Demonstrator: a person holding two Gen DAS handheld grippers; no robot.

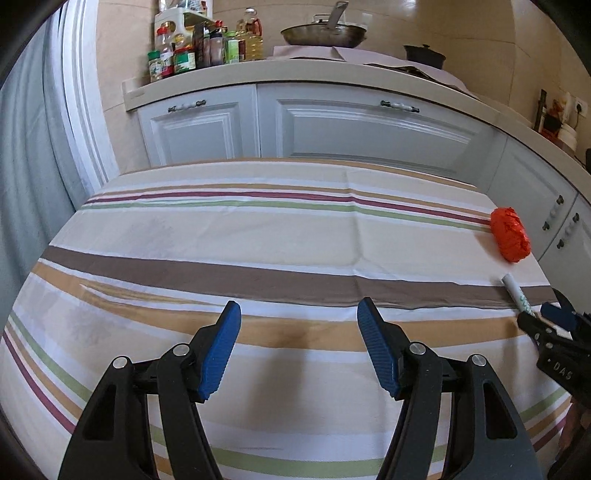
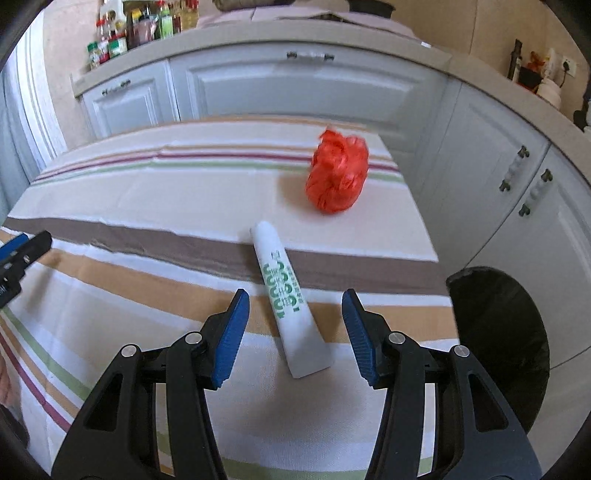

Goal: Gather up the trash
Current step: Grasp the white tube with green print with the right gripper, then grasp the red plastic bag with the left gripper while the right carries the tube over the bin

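The right tongs (image 2: 295, 325) are held spread wide over the striped cloth of the counter (image 2: 147, 206), and a white tube with green print (image 2: 291, 306) is seen lying flat between the two blue pads, touched by neither. The tube's capped end is pointed away towards a crumpled red bag (image 2: 338, 173), which rests farther back near the counter's right edge, apart from the tube. A black-lined bin (image 2: 502, 343) is visible on the floor just beside the counter's right side (its contents cannot be made out). The left tongs (image 1: 299, 332) are likewise spread, with nothing held, over a bare stretch of cloth well to the left of the tube (image 1: 517, 295). White cabinets (image 1: 332, 125) are seen behind, with spice jars and bottles (image 1: 207, 48) and a pan (image 1: 323, 33) on the worktop above them.
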